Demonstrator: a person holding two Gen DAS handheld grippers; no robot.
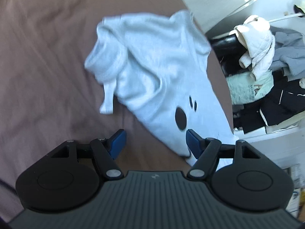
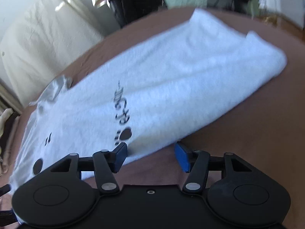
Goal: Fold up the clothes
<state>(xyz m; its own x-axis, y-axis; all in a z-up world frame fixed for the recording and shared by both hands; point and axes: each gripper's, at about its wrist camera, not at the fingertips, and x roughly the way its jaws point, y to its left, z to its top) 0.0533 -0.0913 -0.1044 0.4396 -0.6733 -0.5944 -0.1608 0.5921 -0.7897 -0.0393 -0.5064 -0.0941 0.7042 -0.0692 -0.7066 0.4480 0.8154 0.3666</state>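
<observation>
Brown bedding covers the bed [image 1: 47, 66] that fills both views, with a heap of other clothes [image 1: 266, 72] beyond its far edge, seen at the right of the left wrist view.

On my left side, the left claw [image 1: 155, 143] hovers low over the bed with its blue pads wide apart, holding nothing. A pale grey shirt [image 1: 152, 72] lies rumpled ahead of it. One sleeve is bunched at the left, and the body runs toward the right pad, which sits just at the cloth's near edge. Black printed marks show close to that pad.

On my right side, the right claw [image 2: 151, 156] is also spread wide and empty. The shirt [image 2: 171, 76] stretches diagonally across the bed, flatter here, with black lettering down its middle. Its near edge passes between the two pads, with the left pad over the cloth.

I judge the shirt light, soft and limp. It will sag and wrinkle when lifted, so I would pinch it at a hem, a corner or a shoulder seam, one claw at each end. Both views are motion-blurred, so fine detail is uncertain.
</observation>
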